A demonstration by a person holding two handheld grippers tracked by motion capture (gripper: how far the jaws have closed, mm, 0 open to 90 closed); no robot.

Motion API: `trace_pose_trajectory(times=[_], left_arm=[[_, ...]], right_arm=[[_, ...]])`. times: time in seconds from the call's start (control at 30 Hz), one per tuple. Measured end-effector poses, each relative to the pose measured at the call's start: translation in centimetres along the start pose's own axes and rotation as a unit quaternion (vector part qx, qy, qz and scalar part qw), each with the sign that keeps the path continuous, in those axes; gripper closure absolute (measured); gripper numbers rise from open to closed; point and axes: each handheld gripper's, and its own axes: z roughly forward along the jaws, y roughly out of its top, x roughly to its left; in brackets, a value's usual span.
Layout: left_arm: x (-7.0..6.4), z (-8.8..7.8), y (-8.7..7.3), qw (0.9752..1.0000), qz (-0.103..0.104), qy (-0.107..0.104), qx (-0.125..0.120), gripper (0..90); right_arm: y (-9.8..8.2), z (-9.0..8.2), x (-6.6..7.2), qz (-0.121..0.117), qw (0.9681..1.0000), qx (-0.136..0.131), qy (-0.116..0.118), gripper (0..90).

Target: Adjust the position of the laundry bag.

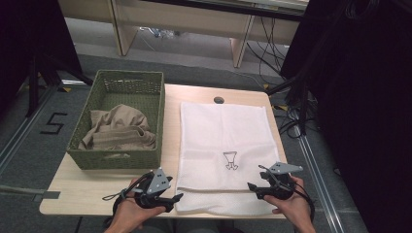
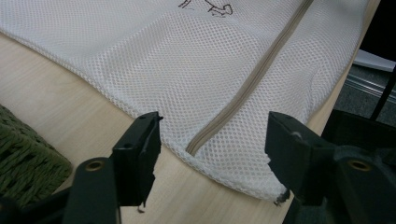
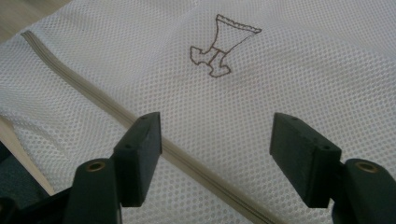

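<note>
From the high view, a white mesh laundry bag (image 1: 222,150) is lying flat on the desk (image 1: 82,189) beside a woven green basket (image 1: 119,124) holding tan cloth (image 1: 119,128); both grippers are hovering at its near edge.

In the left gripper view, the left gripper (image 2: 212,140) is spreading its jaws around the zip's end (image 2: 194,147), pinching nothing. The bag is looking light, limp and snag-prone.

In the right gripper view, the right gripper (image 3: 215,140), jaws wide, is hanging over the zip (image 3: 93,95); the hemmed edge is probably offering the firmest hold.

A pale wooden table (image 1: 73,194) stands on grey carpet (image 1: 29,160). Beyond it, light wooden furniture legs (image 1: 121,34) rise; cables (image 1: 272,53) trail beside dark drapes (image 1: 369,97)
</note>
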Motion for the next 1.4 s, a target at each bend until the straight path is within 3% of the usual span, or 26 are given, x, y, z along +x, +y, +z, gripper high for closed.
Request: trace_pose_trajectory(times=[0.17,0.4,0.6,0.73,0.8,0.83,1.0,1.03,1.07,1.1,1.27,1.4], left_arm=[[-0.1,0.1,0.0,1.0000,-0.004,-0.005,0.000,25.9],[-0.1,0.0,0.0,1.0000,0.001,-0.006,0.001,29.4],[-0.2,0.2,0.0,1.0000,0.005,-0.006,0.005,34.4],[-0.1,0.4,0.2,0.9998,0.014,-0.009,-0.004,51.2],[-0.1,0.7,0.1,0.9997,0.022,-0.012,0.002,55.3],[-0.2,0.9,0.1,0.9995,0.027,-0.013,0.004,59.3],[-0.3,1.6,0.1,0.9989,0.034,-0.028,0.012,71.9],[-0.4,2.1,0.1,0.9988,0.034,-0.032,0.016,75.5],[-0.4,2.1,0.1,0.9988,0.034,-0.032,0.016,78.1],[-0.5,2.6,0.1,0.9984,0.038,-0.034,0.023,80.5],[-0.6,3.9,0.2,0.9976,0.048,-0.039,0.031,87.2],[-0.7,5.3,0.1,0.9971,0.046,-0.042,0.044,89.4]], right_arm=[[0.0,0.1,0.2,0.003,1.0000,0.004,0.005,24.0],[0.1,0.2,0.3,-0.012,0.9999,0.007,0.004,27.8],[0.0,0.2,0.1,-0.003,0.9999,0.011,0.000,34.3],[0.0,0.5,0.0,-0.018,0.9996,0.022,0.003,42.0],[0.0,0.7,-0.1,-0.031,0.9992,0.025,0.002,45.1],[0.1,0.8,-0.1,-0.022,0.9994,0.028,0.001,46.8],[-0.1,1.1,-0.6,-0.026,0.9990,0.036,-0.008,53.3],[-0.1,1.3,-0.7,-0.024,0.9987,0.044,-0.010,60.2],[-0.1,1.4,-0.9,-0.036,0.9984,0.043,-0.008,61.9],[-0.2,1.5,-0.8,-0.025,0.9981,0.054,-0.013,65.3],[-0.4,2.5,-1.4,-0.044,0.9952,0.085,-0.016,73.0],[-0.5,3.0,-2.0,-0.043,0.9942,0.097,-0.018,78.4]])
